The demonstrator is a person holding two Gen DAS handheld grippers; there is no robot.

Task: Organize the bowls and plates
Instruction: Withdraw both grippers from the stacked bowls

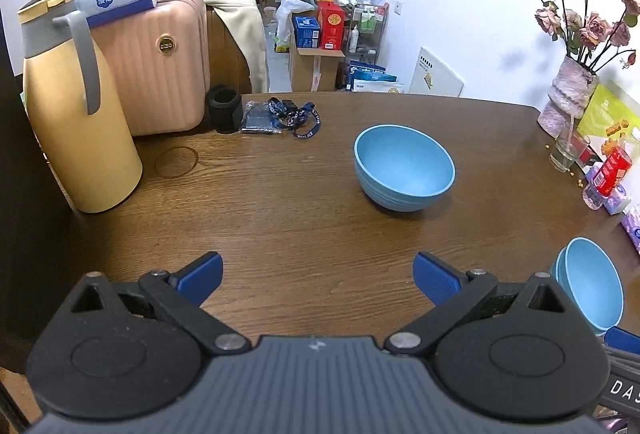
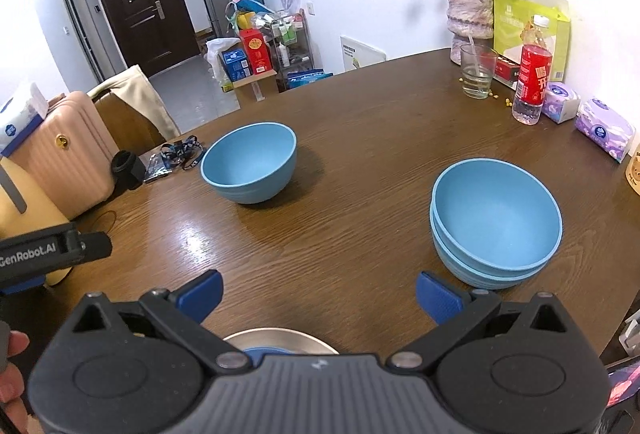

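Nearest, both grippers hover with blue fingers spread wide and empty: the left gripper [image 1: 318, 276] and the right gripper [image 2: 319, 294] above the brown table [image 2: 360, 234]. Under the right gripper a steel plate [image 2: 280, 340] peeks out. At two o'clock, two blue bowls sit nested [image 2: 496, 226]; at eleven o'clock, farther off, a single blue bowl [image 2: 250, 162] stands alone. Beyond, a vase [image 2: 470, 12].

Left claw [image 1: 318, 276] and right claw [image 2: 319, 294] both spread wide (nothing between the fingers).
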